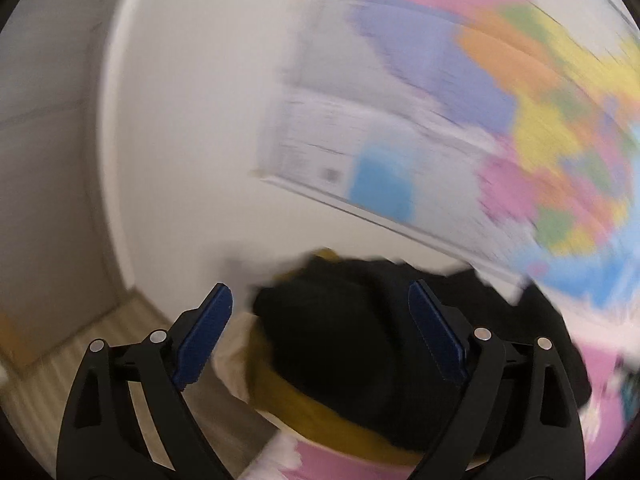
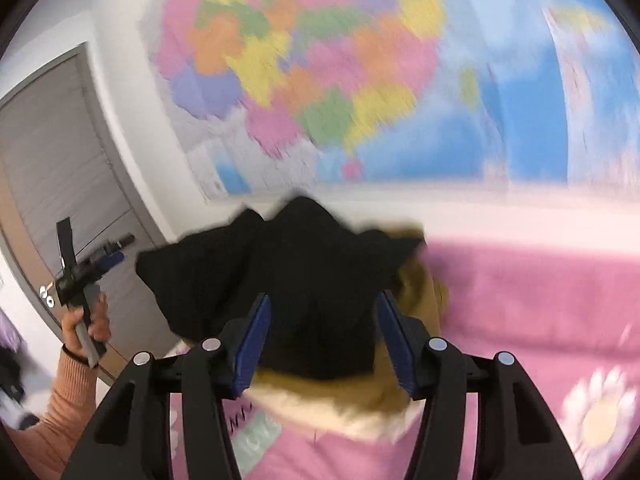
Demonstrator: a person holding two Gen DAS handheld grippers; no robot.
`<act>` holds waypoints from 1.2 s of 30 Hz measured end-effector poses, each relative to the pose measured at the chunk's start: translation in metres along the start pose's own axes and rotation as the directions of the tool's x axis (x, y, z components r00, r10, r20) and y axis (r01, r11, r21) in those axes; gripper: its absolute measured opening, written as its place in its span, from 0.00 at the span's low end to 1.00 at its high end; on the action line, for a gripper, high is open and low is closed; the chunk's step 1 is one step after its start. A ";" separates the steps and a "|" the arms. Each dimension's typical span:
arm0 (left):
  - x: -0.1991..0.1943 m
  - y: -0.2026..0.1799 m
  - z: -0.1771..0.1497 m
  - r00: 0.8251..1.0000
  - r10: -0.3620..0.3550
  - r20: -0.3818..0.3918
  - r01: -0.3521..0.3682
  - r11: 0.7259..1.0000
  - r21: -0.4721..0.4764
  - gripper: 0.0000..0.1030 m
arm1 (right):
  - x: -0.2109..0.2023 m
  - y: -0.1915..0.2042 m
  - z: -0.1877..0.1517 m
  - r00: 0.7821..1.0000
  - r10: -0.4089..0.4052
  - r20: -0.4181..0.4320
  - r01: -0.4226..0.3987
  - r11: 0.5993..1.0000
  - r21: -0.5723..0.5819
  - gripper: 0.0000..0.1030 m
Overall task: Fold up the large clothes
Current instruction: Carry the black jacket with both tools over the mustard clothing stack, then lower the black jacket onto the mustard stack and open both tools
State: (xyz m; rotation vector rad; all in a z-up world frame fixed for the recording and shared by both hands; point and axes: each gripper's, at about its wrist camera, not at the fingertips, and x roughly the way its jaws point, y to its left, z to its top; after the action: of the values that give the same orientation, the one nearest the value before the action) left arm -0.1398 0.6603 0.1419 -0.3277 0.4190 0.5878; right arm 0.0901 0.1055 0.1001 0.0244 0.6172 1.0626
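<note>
A black garment lies crumpled on top of a mustard-yellow garment with a cream lining, on a pink bed cover. My left gripper is open wide above the pile, its blue pads clear of the cloth. In the right wrist view the black garment spreads over the mustard garment. My right gripper hovers over its near edge, jaws apart and not pressing the cloth. The left gripper shows at the far left, held up by a hand in an orange sleeve. Both views are blurred.
A large coloured map hangs on the white wall behind the bed. A grey door with a handle stands at the left. The pink bed cover with a flower print stretches to the right. Wood-look floor shows beside the bed.
</note>
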 end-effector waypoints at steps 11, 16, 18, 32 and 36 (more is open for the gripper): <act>0.082 -0.043 -0.036 0.986 0.050 -0.159 -0.036 0.995 0.093 0.87 | 0.182 0.030 0.045 0.968 -0.028 -0.249 -0.002 0.993 -0.121 0.35; 0.083 -0.038 -0.044 0.981 0.084 -0.174 -0.068 0.993 0.095 0.86 | 0.182 -0.019 0.034 0.951 0.112 -0.287 -0.078 0.989 0.127 0.32; 0.070 -0.044 -0.044 0.984 0.100 -0.145 -0.087 0.991 0.099 0.86 | 0.165 -0.021 0.038 0.958 0.101 -0.268 -0.066 0.989 0.134 0.36; 0.013 -0.089 -0.061 0.994 0.091 -0.064 -0.083 0.990 0.111 0.91 | 0.110 0.032 -0.003 0.984 -0.094 -0.150 0.051 0.962 -0.269 0.60; 0.011 -0.094 -0.073 0.991 0.102 -0.086 -0.094 0.991 0.093 0.91 | 0.109 0.028 -0.010 0.985 -0.095 -0.147 0.056 0.966 -0.252 0.63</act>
State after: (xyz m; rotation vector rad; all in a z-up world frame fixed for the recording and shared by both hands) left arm -0.0966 0.5620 0.0898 -0.2508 0.5495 0.6495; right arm 0.0990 0.2065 0.0496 -0.3009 0.6191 1.0673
